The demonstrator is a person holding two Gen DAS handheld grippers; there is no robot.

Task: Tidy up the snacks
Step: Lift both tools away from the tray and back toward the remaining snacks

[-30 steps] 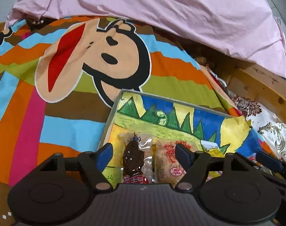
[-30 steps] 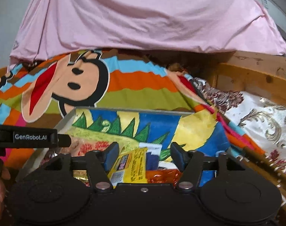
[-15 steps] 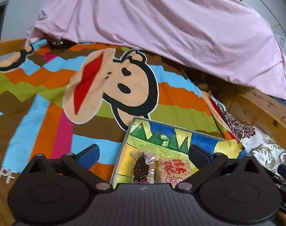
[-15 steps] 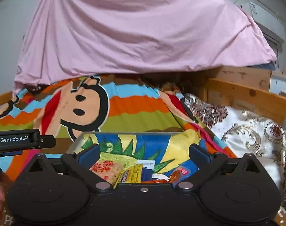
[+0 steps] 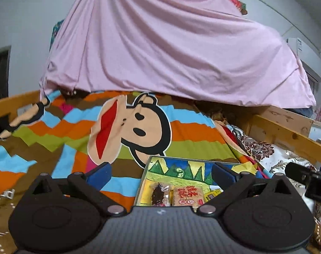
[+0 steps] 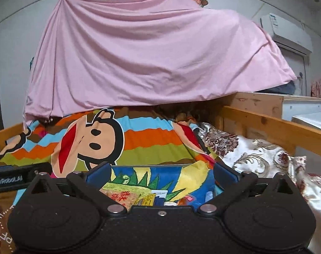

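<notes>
A shallow tray [image 5: 181, 166] with a colourful drawn lining lies on the striped bedspread; it also shows in the right wrist view [image 6: 171, 175]. In it lie a dark snack in a clear wrapper [image 5: 159, 193], an orange packet with red print [image 5: 188, 194] and a yellow packet [image 6: 146, 200]. My left gripper [image 5: 160, 174] is open and empty, held above and behind the tray's near left part. My right gripper [image 6: 160, 173] is open and empty above the tray's near side. The tray's near edge is hidden by both gripper bodies.
The bedspread with a cartoon monkey face [image 5: 131, 129] covers the bed. A pink sheet [image 5: 171, 53] hangs over the far end. A wooden bed rail [image 6: 274, 127] and a floral cloth [image 6: 255, 158] lie to the right. The right gripper's body [image 5: 308, 180] shows at the left view's right edge.
Both grippers opened wide and pulled up and back from the tray, so the snacks look smaller and lower. The yellow packet between the right fingers now lies in the tray.
</notes>
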